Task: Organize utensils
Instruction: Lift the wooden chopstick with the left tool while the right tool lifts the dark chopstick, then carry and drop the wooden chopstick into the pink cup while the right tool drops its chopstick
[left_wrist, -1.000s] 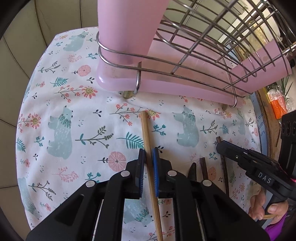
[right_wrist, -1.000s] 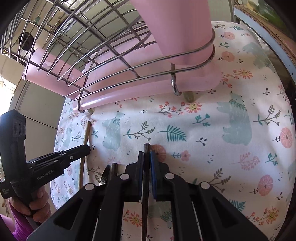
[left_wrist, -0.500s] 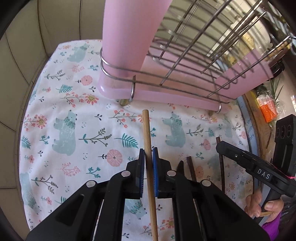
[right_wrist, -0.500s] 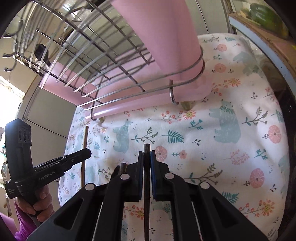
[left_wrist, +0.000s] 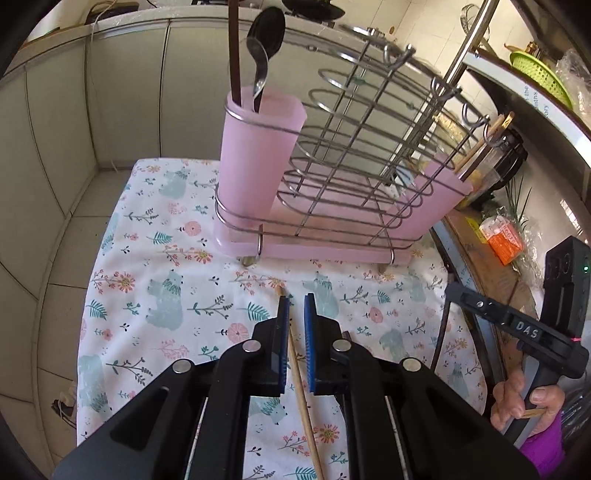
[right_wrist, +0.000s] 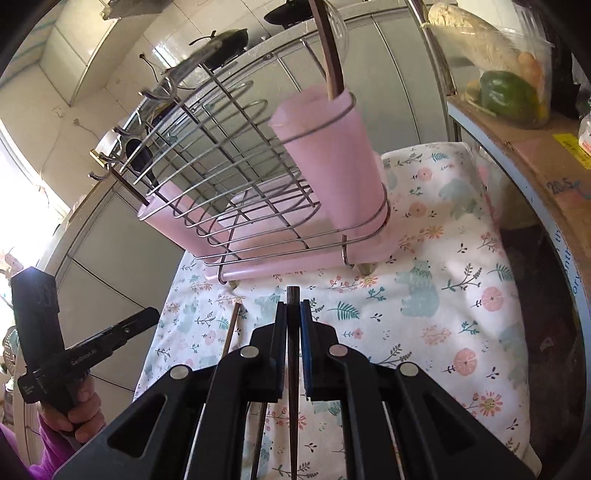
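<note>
My left gripper (left_wrist: 295, 301) holds a light wooden chopstick (left_wrist: 301, 387) against its left pad, lifted above the floral cloth (left_wrist: 147, 295). My right gripper (right_wrist: 293, 306) is shut on a dark chopstick (right_wrist: 293, 369), also lifted; it shows in the left wrist view (left_wrist: 480, 306). Ahead stands a wire rack (left_wrist: 351, 177) with a pink tray and two pink cups. The left cup (left_wrist: 258, 162) holds a dark chopstick and spoons. The right cup (right_wrist: 332, 158) holds a wooden-handled utensil. The left gripper also shows in the right wrist view (right_wrist: 147, 317).
More dark utensils (right_wrist: 258, 424) lie on the cloth under my right gripper. Grey cabinet doors (left_wrist: 92, 110) stand behind and to the left. A shelf on the right carries an orange packet (left_wrist: 502, 236), a green basket (left_wrist: 539, 74) and bagged vegetables (right_wrist: 506, 92).
Both grippers rose and pulled back from the rack with their chopsticks, so the cups' tops and their utensils have come into view.
</note>
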